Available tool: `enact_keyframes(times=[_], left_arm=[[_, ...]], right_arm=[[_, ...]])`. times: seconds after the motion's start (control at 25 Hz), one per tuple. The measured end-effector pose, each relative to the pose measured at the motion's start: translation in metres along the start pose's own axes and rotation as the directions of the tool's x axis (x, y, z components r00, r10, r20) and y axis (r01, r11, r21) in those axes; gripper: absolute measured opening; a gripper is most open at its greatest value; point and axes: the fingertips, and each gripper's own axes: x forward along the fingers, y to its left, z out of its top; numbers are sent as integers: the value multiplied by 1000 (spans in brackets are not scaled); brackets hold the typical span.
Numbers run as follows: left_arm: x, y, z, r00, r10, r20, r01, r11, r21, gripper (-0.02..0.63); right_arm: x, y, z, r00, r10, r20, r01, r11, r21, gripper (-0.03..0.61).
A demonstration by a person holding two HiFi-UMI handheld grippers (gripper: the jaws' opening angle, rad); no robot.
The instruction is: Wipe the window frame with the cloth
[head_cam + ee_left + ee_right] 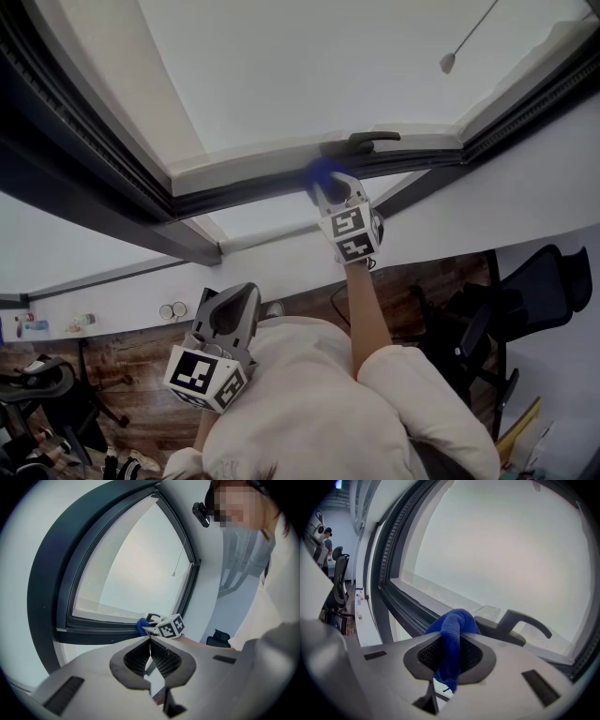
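- While the blue cloth (457,620) is pinched between the closed jaws of the right gripper (328,190), its bunched end presses on the lower rail of the dark window frame (234,195), at 12 o'clock from the person.
- Contact spot: just at 7 o'clock of the window handle (361,142).
- Left gripper (230,309): low, at 7 o'clock of the right one, jaws together on nothing, well apart from the frame.
- Judgement: wiping under way, mid-rail. No smear or damp trace shows, so the share already wiped cannot be told.
- Likely left: rail toward 9 o'clock, the stretch past the handle, the side members.
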Motion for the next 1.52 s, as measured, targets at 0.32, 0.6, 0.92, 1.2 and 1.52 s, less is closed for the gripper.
enact_keyframes(times=[0.32,0.6,0.92,1.2,1.52], left_arm=[[7,-6,0,1000,-7,-6,7,1000,3,9],[11,-8,2,1000,-3,-6,3,1000,4,11],[10,-1,6,1000,10,5,-10,1000,-8,11],[-9,12,13,999,27,24,-26,1000,-12,10],[-63,65,28,989,141,48,-139,990,-28,10]], right_arm=[[-5,-19,-10,999,-31,-12,31,999,25,54],[-7,-29,-17,999,-42,-19,42,998,36,54],[-12,-50,-28,995,-89,-37,91,993,70,54],[-17,-59,-33,988,-133,-75,139,987,82,54],[-42,-51,-8,979,-201,39,188,958,215,54]])
